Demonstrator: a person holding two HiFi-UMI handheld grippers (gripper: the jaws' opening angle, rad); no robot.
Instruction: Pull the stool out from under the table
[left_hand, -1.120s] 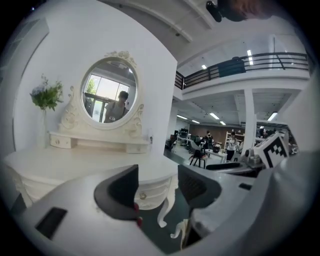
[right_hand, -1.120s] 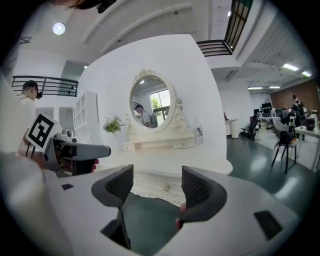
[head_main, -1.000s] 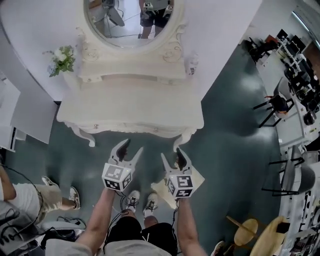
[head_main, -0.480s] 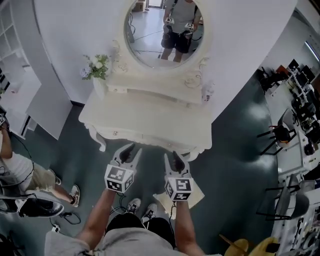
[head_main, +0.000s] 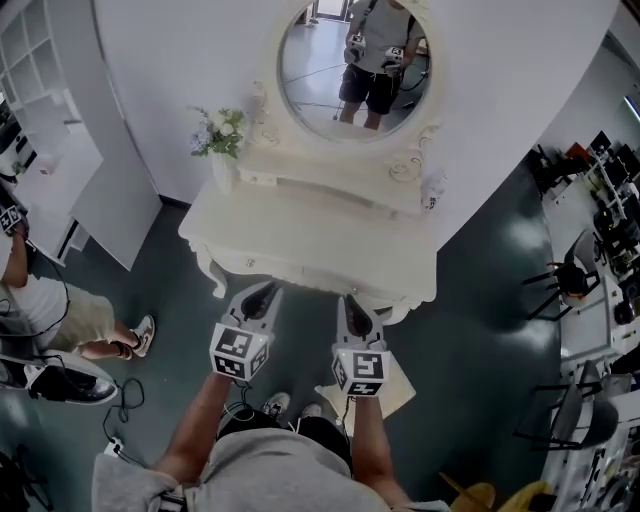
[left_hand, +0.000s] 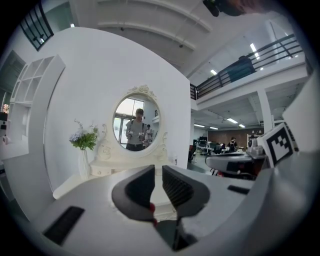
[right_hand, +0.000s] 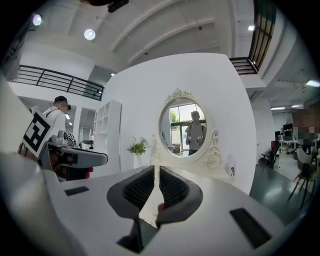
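A cream stool shows on the floor under my right gripper, mostly hidden by it and my arm. The white dressing table stands just ahead. My left gripper and right gripper are side by side, pointing at the table's front edge, above the stool and apart from it. Both have just been closing, with nothing between the jaws. In the left gripper view the left gripper keeps only a thin slit, and so does the right gripper in the right gripper view.
An oval mirror and a vase of flowers stand on the table. A person sits at the left beside cables. White shelves are at the far left, black chairs at the right.
Both grippers' jaws went from a wide V to nearly together. Both grippers rose and now sit closer to the table's front edge; the view tilted up to show more of the mirror.
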